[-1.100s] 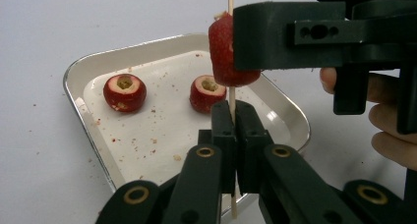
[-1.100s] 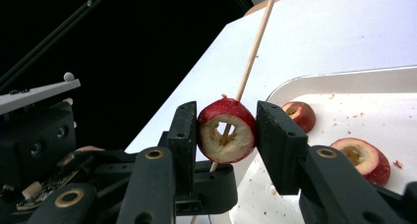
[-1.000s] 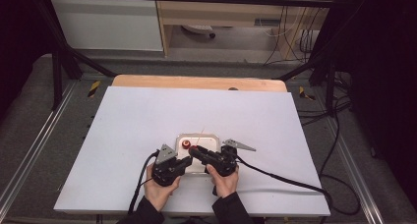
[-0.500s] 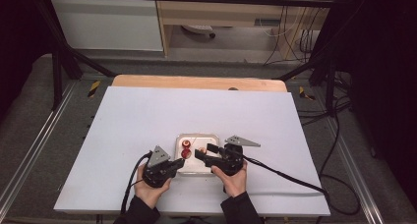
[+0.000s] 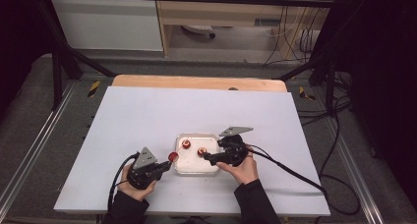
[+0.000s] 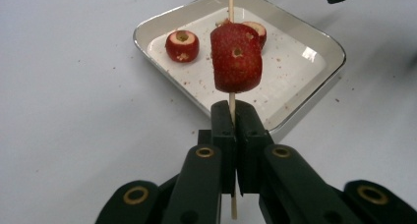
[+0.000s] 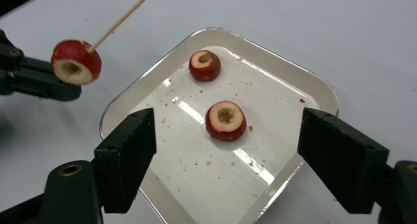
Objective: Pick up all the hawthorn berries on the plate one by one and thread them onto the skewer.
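Note:
A wooden skewer [image 6: 231,113] runs through a cored red fruit piece [image 6: 236,57], and my left gripper [image 6: 231,117] is shut on the stick just below the fruit. In the high view the left gripper [image 5: 165,165] holds this skewered fruit [image 5: 172,156] at the left rim of a shallow white tray [image 5: 196,169]. Two more cored red fruits [image 7: 225,120] [image 7: 204,65] lie in the tray [image 7: 314,94]. My right gripper [image 7: 226,135] hangs open over the tray's near side, jaws wide on either side of the nearer fruit, touching nothing. It sits at the tray's right edge [image 5: 206,159].
Red crumbs are scattered in the tray and on the white table top [image 5: 147,116]. A wooden board edge [image 5: 196,81] runs along the table's far side. Black cables [image 5: 290,170] trail from the grippers toward the right and the near edge.
The two grippers were close together over the tray; they have drawn apart. The left one pulled back to the left with the skewer and its fruit.

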The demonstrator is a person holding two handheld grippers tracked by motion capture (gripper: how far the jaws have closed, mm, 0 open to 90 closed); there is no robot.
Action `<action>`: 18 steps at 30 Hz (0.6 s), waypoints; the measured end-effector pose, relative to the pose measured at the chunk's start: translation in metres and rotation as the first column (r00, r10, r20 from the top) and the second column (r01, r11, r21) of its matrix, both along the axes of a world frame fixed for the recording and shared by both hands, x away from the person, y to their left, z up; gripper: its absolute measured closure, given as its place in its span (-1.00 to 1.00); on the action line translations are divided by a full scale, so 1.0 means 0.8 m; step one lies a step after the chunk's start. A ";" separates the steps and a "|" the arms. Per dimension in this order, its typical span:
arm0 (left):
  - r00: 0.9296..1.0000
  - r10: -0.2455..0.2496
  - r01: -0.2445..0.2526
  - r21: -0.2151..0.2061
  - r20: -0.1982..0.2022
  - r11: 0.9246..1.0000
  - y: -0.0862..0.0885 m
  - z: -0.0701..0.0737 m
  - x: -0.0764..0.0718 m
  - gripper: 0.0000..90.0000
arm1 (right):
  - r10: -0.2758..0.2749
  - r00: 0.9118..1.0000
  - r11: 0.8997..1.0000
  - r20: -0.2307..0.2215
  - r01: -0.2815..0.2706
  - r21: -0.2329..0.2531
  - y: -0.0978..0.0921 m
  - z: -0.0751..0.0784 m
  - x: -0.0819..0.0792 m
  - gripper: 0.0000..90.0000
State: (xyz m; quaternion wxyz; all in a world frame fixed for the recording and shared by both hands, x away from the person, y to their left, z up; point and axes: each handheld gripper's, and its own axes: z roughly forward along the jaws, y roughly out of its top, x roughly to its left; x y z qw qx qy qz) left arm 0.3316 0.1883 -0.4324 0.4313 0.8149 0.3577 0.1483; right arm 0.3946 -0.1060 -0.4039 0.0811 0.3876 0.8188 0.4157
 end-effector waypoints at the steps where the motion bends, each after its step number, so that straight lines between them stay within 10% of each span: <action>1: 1.000 0.000 0.000 0.001 -0.002 1.000 0.002 -0.001 0.000 0.95 | 0.015 1.000 1.000 0.001 -0.015 -0.025 0.002 0.003 0.002 -0.47; 10: 1.000 0.003 -0.003 0.014 -0.008 1.000 0.006 -0.004 0.001 0.95 | 0.106 0.992 0.976 -0.061 -0.116 -0.185 0.029 0.011 0.023 -0.37; 18: 1.000 0.006 -0.005 0.019 -0.015 1.000 0.007 -0.006 0.003 0.95 | 0.171 0.974 0.931 -0.146 -0.208 -0.299 0.053 0.010 0.046 -0.16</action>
